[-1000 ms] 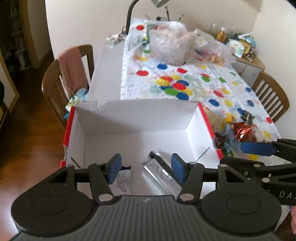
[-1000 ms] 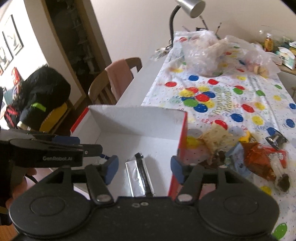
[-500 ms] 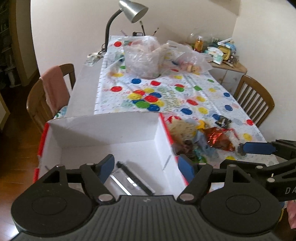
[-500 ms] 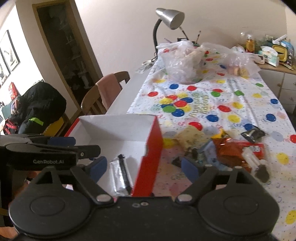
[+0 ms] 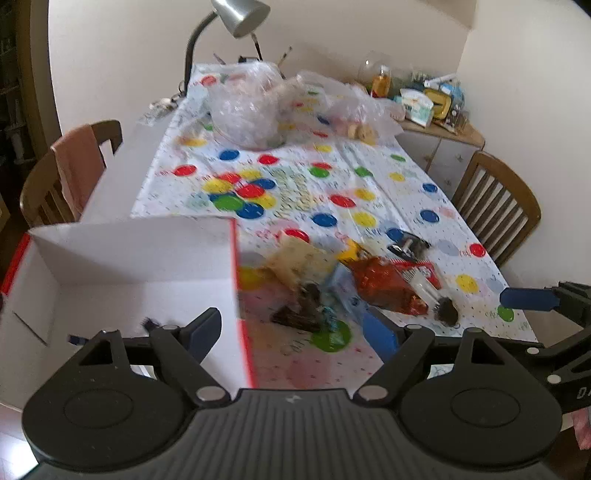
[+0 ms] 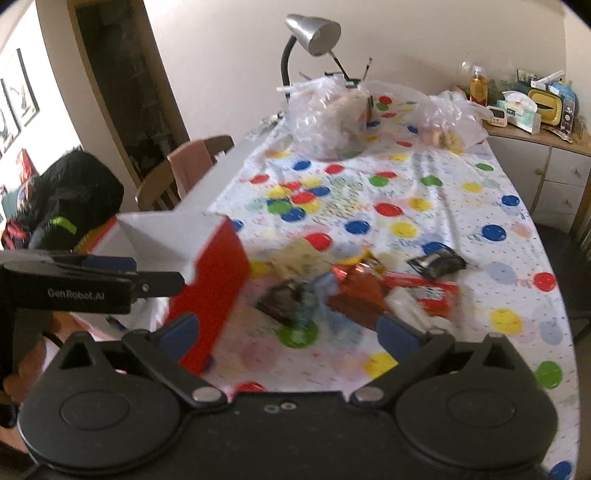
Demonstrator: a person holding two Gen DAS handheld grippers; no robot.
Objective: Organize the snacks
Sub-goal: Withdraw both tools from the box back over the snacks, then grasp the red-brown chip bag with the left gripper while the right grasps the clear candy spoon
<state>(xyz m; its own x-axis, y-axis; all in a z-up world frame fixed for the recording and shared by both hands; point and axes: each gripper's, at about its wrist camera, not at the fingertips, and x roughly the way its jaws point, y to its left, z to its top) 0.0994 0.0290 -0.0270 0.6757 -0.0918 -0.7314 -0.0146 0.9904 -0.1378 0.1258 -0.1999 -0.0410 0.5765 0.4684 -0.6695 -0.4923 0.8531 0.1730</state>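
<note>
A red box with a white inside stands at the table's near left; it also shows in the right wrist view. A pile of snacks lies right of it: a red packet, a pale packet, a dark wrapped one and a black packet. My left gripper is open and empty, over the box's right wall. My right gripper is open and empty, above the near edge of the pile.
Clear plastic bags and a desk lamp stand at the table's far end. Wooden chairs flank the table. A cluttered sideboard is at the back right.
Both grippers have swung right, from over the box toward the snack pile, and opened wider. The silver packet in the box has dropped out of sight.
</note>
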